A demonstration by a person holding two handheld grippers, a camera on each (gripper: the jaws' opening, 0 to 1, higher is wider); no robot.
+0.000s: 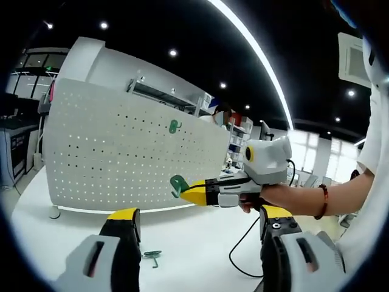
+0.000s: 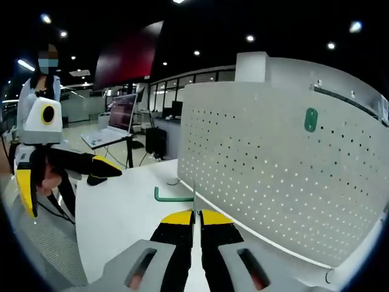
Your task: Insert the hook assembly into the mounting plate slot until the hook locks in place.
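Yellow-tipped right gripper [image 2: 194, 218] is clenching a green hook [image 2: 172, 196] near the white pegboard [image 2: 273, 164]; left gripper [image 1: 200, 222] is hanging released. Another hook [image 1: 151, 257] is lying on the table [image 1: 194, 243]. Misaligned tilting risks jamming against holes.

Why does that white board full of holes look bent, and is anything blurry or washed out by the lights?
Left gripper view: the fisheye lens bows the pegboard and curves the ceiling light strip; the windows at right are washed out. Right gripper view: the pegboard bulges likewise, the background is soft, and the green hook held in the right gripper is fairly sharp.
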